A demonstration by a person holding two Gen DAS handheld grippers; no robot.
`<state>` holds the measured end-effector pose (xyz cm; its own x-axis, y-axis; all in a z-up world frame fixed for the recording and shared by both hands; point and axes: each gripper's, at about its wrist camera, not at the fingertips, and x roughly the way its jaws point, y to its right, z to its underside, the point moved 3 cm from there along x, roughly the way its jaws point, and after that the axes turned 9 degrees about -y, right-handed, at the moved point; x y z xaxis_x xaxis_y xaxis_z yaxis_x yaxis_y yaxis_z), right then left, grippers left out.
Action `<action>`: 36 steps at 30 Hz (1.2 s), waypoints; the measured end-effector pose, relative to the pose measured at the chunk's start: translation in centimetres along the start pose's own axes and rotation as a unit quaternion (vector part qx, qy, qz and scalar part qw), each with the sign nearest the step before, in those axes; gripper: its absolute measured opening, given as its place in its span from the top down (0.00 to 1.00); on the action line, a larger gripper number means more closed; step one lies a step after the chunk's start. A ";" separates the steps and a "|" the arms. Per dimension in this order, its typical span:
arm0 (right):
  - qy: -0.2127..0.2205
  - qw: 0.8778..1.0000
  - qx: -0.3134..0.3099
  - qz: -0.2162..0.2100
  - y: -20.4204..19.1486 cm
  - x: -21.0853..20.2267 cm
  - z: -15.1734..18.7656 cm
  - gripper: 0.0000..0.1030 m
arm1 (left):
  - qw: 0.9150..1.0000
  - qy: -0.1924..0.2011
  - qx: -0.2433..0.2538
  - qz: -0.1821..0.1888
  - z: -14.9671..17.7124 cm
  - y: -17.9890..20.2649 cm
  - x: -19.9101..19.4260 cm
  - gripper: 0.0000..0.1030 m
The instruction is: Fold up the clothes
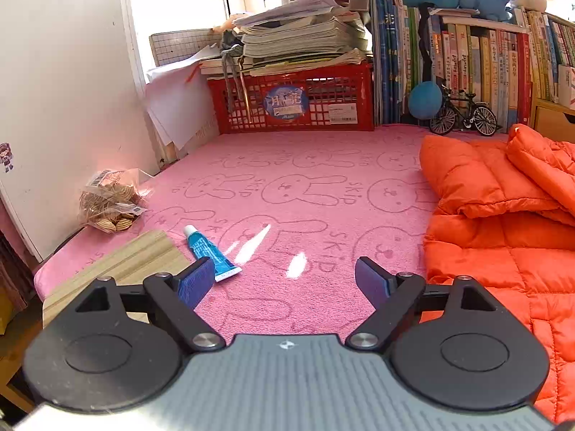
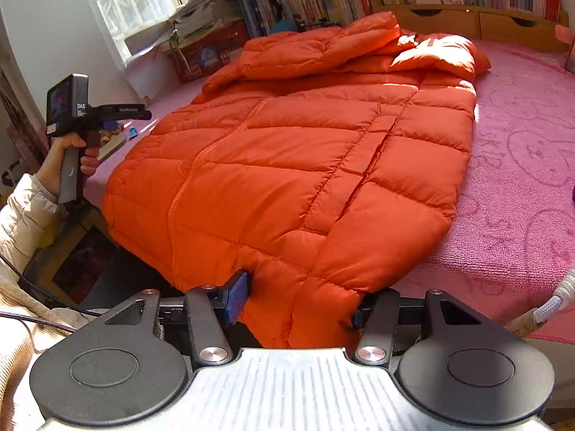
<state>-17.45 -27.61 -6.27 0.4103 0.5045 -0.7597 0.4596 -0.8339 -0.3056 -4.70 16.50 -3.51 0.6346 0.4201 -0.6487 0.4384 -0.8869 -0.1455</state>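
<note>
An orange quilted puffer jacket (image 2: 305, 151) lies spread on the pink rabbit-print blanket (image 2: 521, 179), sleeves folded across its top. Its near hem hangs over the bed edge between the fingers of my right gripper (image 2: 302, 298). The left pad (image 2: 237, 296) touches the fabric and the right pad is hidden behind it. In the left wrist view the jacket (image 1: 503, 222) fills the right side. My left gripper (image 1: 284, 269) hovers open over bare blanket (image 1: 287, 186), left of the jacket, with nothing between its fingers. The right wrist view shows that left gripper (image 2: 143, 113) held in a hand.
A blue tube (image 1: 212, 251), a snack bag (image 1: 107, 204) and a wooden board (image 1: 118, 262) lie at the blanket's left edge. A red crate (image 1: 294, 100) under paper stacks, a model bicycle (image 1: 463, 115) and shelves of books (image 1: 485, 61) line the far side.
</note>
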 end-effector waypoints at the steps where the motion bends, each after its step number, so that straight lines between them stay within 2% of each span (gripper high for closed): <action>1: 0.017 1.000 0.000 -0.006 -0.5 -0.7 -0.4 0.60 | 1.000 0.000 -0.010 -0.003 0.1 -0.4 0.2 0.16; 2: 0.041 0.999 0.001 -0.023 -0.9 -1.6 -0.8 0.65 | 1.000 -0.002 -0.017 -0.004 0.1 -0.7 0.3 0.16; 5: 0.100 0.993 0.011 -0.070 -1.8 -3.8 -2.9 0.68 | 0.999 0.004 -0.034 -0.004 0.1 -1.3 0.3 0.16; 10: 0.142 0.985 0.014 -0.099 -2.3 -2.9 -9.5 0.72 | 0.999 0.027 -0.038 0.003 -0.1 -1.9 -0.6 0.16; 12: 0.154 0.982 0.025 -0.102 -2.2 -1.4 -12.8 0.75 | 0.998 0.036 -0.029 0.050 -0.1 -2.2 -1.1 0.16; 15: 0.174 0.980 0.048 -0.084 -0.8 0.5 -17.2 0.77 | 0.990 0.059 -0.029 0.123 -0.1 -2.9 -2.4 0.16; 17: 0.181 0.978 0.076 -0.069 0.6 1.8 -19.8 0.77 | 0.987 0.080 -0.036 0.135 -0.3 -3.6 -3.3 0.15; 20: 0.178 0.972 0.151 -0.036 3.7 4.1 -22.2 0.77 | 0.980 0.106 -0.068 0.157 -1.2 -5.4 -4.5 0.14; 24: 0.173 0.951 0.257 0.016 8.3 6.7 -23.1 0.77 | 0.961 0.131 -0.111 0.216 -2.4 -7.9 -5.5 0.13; 27: 0.185 0.937 0.294 0.029 10.5 7.4 -22.0 0.77 | 0.945 0.141 -0.114 0.272 -3.2 -8.7 -5.8 0.11; 30: 0.202 0.939 0.277 0.010 11.0 6.7 -21.1 0.66 | 0.941 0.147 -0.079 0.295 -3.5 -7.3 -5.5 0.09; 32: 0.215 0.945 0.245 -0.005 10.6 5.3 -20.6 0.41 | 0.937 0.137 -0.052 0.318 -3.6 -5.7 -4.8 0.06; 33: 0.223 0.948 0.226 -0.009 10.3 4.5 -20.4 0.36 | 0.934 0.129 -0.042 0.330 -3.6 -5.0 -4.4 0.06; 36: 0.235 0.959 0.150 0.044 9.1 2.7 -20.6 0.24 | 0.928 0.104 -0.009 0.357 -2.9 -2.4 -3.4 0.06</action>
<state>4.02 -29.24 0.72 0.7796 0.4153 -0.4688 0.1887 -0.8695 -0.4565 -6.10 17.76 1.20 0.8754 -0.2447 -0.4170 -0.1320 -0.9506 0.2808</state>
